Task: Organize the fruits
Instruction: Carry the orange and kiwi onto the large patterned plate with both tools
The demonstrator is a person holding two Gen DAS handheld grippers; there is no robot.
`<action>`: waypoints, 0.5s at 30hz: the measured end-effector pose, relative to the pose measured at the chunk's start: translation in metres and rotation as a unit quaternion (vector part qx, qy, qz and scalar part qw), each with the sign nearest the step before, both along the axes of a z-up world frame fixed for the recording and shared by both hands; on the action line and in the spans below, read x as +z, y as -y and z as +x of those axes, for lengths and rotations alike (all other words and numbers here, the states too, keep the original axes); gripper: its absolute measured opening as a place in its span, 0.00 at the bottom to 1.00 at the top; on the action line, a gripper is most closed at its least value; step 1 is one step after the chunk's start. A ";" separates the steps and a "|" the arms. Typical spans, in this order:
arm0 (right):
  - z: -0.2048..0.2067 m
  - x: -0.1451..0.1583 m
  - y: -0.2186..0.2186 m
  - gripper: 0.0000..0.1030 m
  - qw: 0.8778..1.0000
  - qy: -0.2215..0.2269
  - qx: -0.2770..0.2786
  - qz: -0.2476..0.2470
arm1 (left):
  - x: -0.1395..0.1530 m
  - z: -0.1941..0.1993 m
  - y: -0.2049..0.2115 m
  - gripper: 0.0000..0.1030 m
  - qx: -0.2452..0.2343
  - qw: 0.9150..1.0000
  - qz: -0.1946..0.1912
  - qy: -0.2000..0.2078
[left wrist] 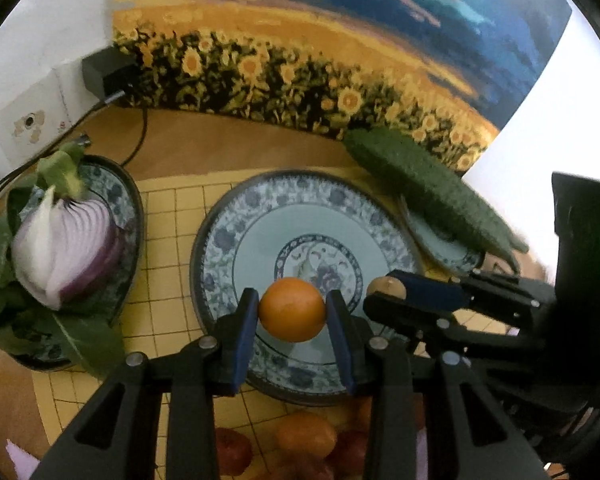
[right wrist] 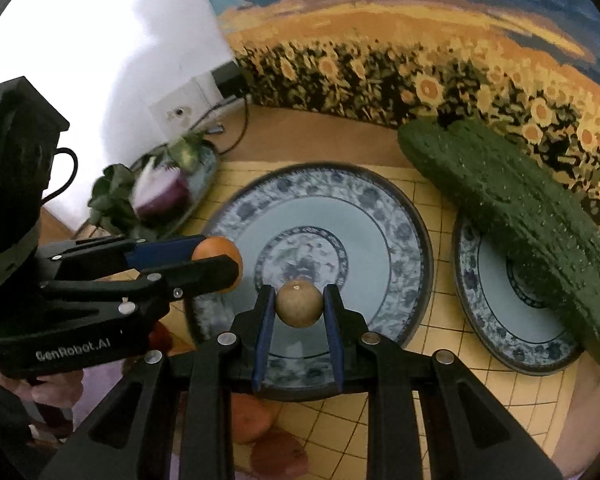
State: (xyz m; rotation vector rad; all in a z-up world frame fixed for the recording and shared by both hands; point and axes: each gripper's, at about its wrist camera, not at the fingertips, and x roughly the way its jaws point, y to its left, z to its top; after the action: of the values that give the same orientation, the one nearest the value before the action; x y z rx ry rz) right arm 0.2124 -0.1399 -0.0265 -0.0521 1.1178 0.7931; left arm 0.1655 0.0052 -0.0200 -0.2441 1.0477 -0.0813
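Observation:
My left gripper (left wrist: 292, 310) is shut on a small orange fruit (left wrist: 292, 309), held over the near part of the middle blue-patterned plate (left wrist: 236, 216). My right gripper (right wrist: 299, 305) is shut on a small brown round fruit (right wrist: 299, 304) above the same plate (right wrist: 396, 208). Each gripper shows in the other's view: the right one (left wrist: 384, 286) with its brown fruit (left wrist: 385, 287) at the plate's right edge, the left one (right wrist: 220, 260) with its orange fruit (right wrist: 214, 250) at the plate's left edge. The plate holds nothing.
A halved red onion (left wrist: 68, 248) and green leaves lie on the left plate (left wrist: 122, 196). Two cucumbers (right wrist: 512, 200) rest across the right plate (right wrist: 496, 320). Red and orange fruits (left wrist: 306, 434) lie on the yellow checked mat near me. A sunflower picture and cables stand behind.

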 end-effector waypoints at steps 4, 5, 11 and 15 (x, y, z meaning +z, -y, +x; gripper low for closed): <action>-0.004 -0.002 -0.005 0.25 1.000 0.014 0.021 -0.013 | -0.005 -0.002 0.000 0.34 0.004 1.000 -0.012 0.001; -0.006 -0.002 -0.006 0.25 0.999 0.018 0.025 -0.017 | -0.006 -0.003 -0.001 0.34 0.006 1.000 -0.012 0.000; -0.011 -0.007 -0.011 0.25 0.999 0.021 0.029 -0.034 | -0.009 -0.005 -0.003 0.35 0.003 1.000 -0.010 0.004; -0.018 -0.011 -0.014 0.25 0.998 0.025 0.037 -0.045 | -0.009 -0.007 -0.004 0.35 0.010 1.000 -0.012 0.012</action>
State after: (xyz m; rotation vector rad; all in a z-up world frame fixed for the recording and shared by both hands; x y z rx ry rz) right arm 0.1949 -0.1255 -0.0377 -0.1895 1.1099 0.8030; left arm 0.1590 0.0089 -0.0295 -0.2747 1.0217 -0.0793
